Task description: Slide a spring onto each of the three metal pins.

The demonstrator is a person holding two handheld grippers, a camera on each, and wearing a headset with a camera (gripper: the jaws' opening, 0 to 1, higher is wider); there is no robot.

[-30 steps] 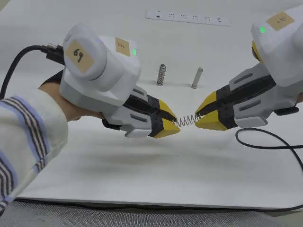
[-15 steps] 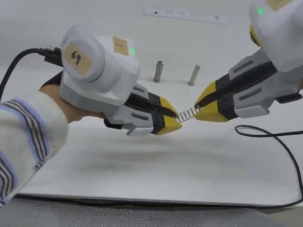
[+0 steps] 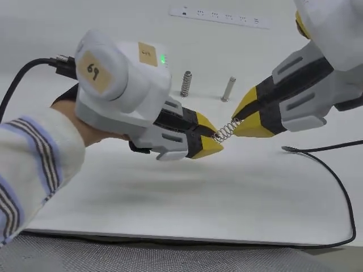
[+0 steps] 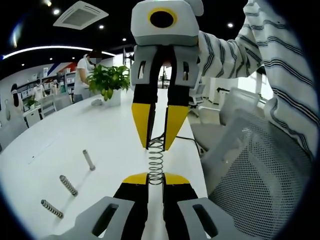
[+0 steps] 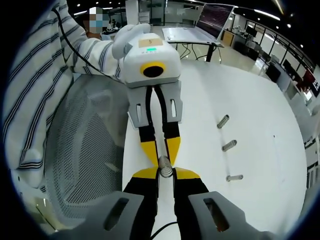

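A small steel spring (image 3: 226, 131) hangs in the air above the white table, held at both ends. My left gripper (image 3: 213, 141) is shut on its lower end and my right gripper (image 3: 239, 127) is shut on its upper end. In the left gripper view the spring (image 4: 156, 161) runs from my left gripper (image 4: 156, 178) up to the right gripper (image 4: 156, 145). Further back stand a pin wearing a spring (image 3: 185, 84) and a bare metal pin (image 3: 228, 89). The right gripper view has my right gripper (image 5: 166, 173) on the spring (image 5: 165, 167) and three pins (image 5: 229, 145) on the table.
A white power strip (image 3: 218, 16) lies at the table's far edge. A black cable (image 3: 332, 175) loops over the table at the right, near its front edge. Another cable (image 3: 20, 76) trails from the left gripper. A mesh chair (image 4: 260, 165) stands beside the table.
My right gripper has risen, so the spring now slants more steeply between the two grippers. Both stay shut on it. The head camera has shifted a little.
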